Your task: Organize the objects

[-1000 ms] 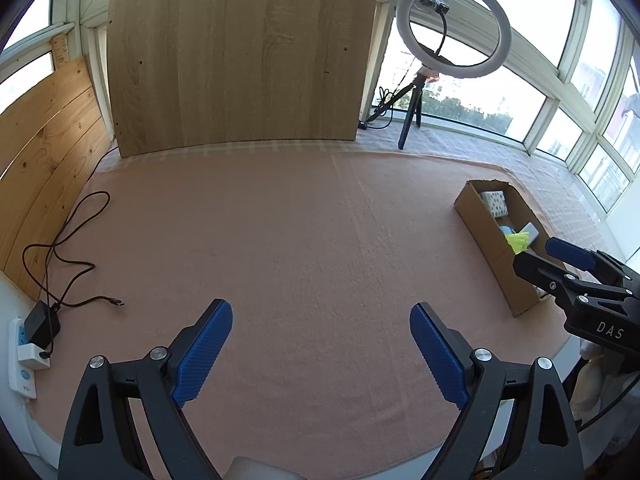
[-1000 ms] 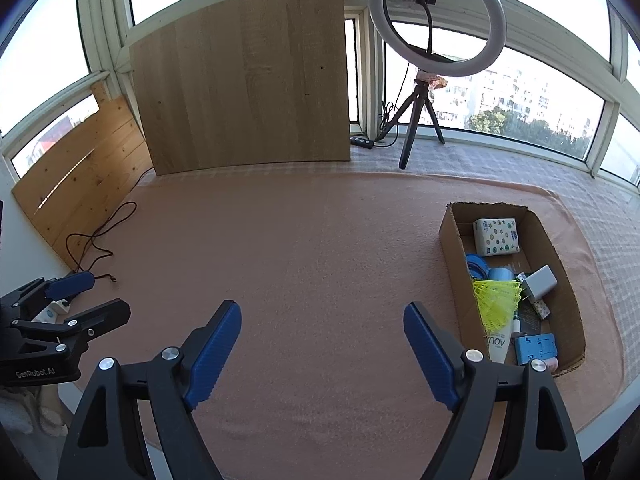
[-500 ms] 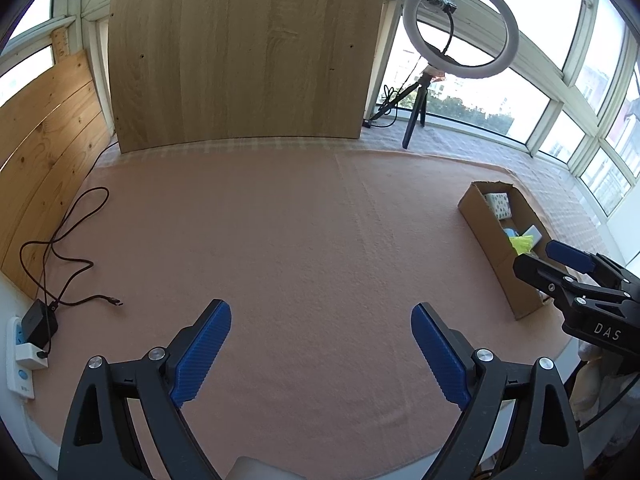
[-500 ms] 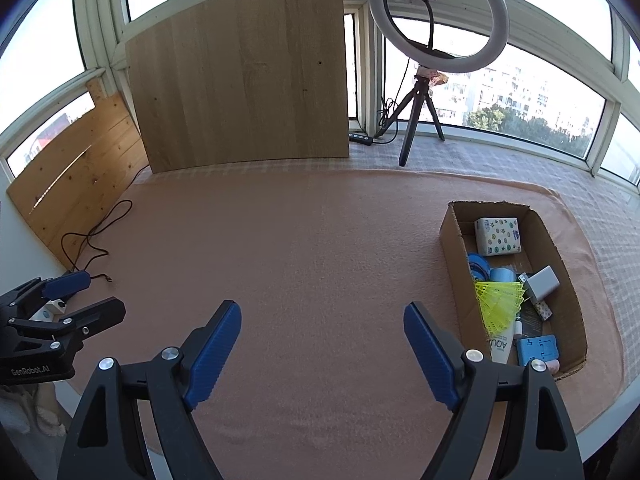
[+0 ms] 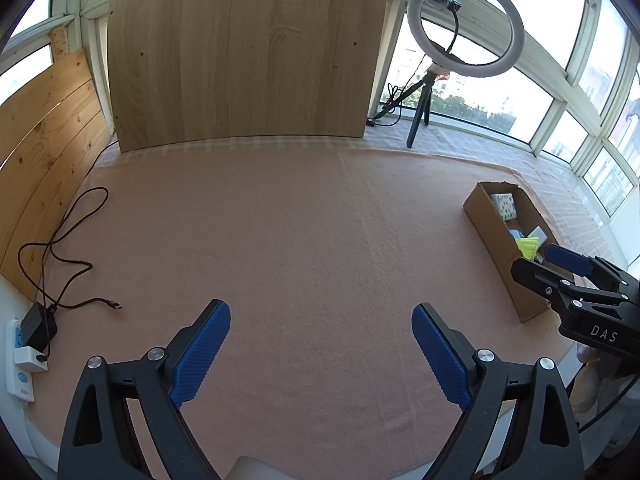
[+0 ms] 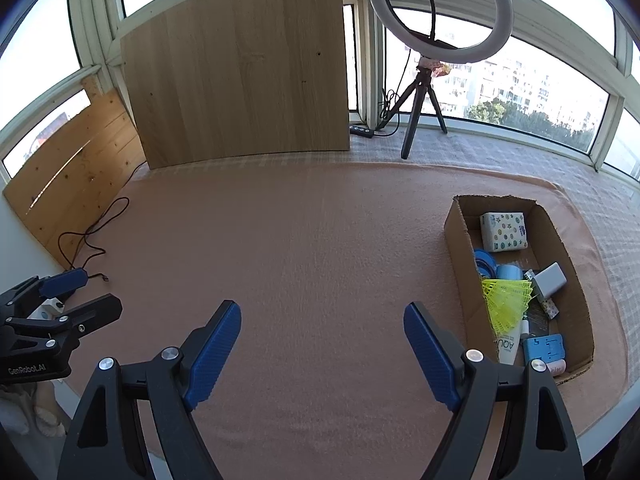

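Left gripper [image 5: 321, 340] & right gripper [image 6: 322, 340]: jaws wide apart, nothing betw them, over pink blanket [image 6: 312, 248]. Cardboard box [image 6: 460, 256] w/ small items on bench's right side, near edge.

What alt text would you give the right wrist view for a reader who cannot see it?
The open, empty right gripper hangs over a pink cloth. To its right a cardboard box holds a tissue pack, a yellow shuttlecock and other small items. The left gripper shows at the left edge.
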The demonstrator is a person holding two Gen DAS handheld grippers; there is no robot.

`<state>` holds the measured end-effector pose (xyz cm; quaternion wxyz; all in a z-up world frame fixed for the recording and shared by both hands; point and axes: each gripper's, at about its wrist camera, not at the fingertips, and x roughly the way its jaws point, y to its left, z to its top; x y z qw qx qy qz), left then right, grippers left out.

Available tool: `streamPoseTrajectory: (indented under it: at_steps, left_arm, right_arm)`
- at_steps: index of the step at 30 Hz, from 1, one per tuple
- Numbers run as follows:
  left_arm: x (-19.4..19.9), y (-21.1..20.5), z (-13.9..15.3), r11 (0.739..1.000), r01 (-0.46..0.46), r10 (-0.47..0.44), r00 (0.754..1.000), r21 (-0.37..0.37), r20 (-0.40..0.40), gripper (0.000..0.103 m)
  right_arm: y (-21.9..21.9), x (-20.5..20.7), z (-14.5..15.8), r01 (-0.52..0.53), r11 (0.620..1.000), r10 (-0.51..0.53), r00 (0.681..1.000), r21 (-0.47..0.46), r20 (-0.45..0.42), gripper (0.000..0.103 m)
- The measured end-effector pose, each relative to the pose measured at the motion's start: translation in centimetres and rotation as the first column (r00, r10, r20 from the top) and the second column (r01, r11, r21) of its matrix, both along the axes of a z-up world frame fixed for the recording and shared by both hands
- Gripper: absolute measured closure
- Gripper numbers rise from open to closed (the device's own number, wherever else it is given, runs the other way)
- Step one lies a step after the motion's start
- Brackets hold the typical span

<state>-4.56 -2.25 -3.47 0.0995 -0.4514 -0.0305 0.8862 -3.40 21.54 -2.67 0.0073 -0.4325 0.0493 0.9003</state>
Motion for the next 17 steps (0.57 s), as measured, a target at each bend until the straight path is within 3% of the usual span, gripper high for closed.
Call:
streamPoseTrajectory:
  at_steps: [5,11,14,17]
  left_arm:
    - [-0.4,0.3,-0.4,1.000,0.026,-0.026,1.000,0.001,-0.012,0.009]
    - [-1.4,0.8,-2.1,1.000,0.028,-0.028,0.999,0.012,0.038,0.009]
    - [-1.6,0.9,-2.6,0.998,0.040,-0.042,0.998,0.047,0.042,0.009]
    - [-1.6,1.3,-2.8,0.999,0.049,-0.049,0.998,0.008,0.033,0.009]
  right_arm:
    - [0.1,-0.4,-0.5,0.003,1.000,-0.003,1.000,0.000,0.009,0.022]
    - [-0.4,-1.1,-1.9,-0.008,1.000,0.008,0.999,-0.001,0.046,0.022]
    - [-0.6,-1.3,-2.2,-0.008,1.000,0.008,0.999,0.000,0.048,0.022]
    - [-0.4,-1.4,-2.3,0.002,1.000,-0.002,0.999,0.002,0.049,0.022]
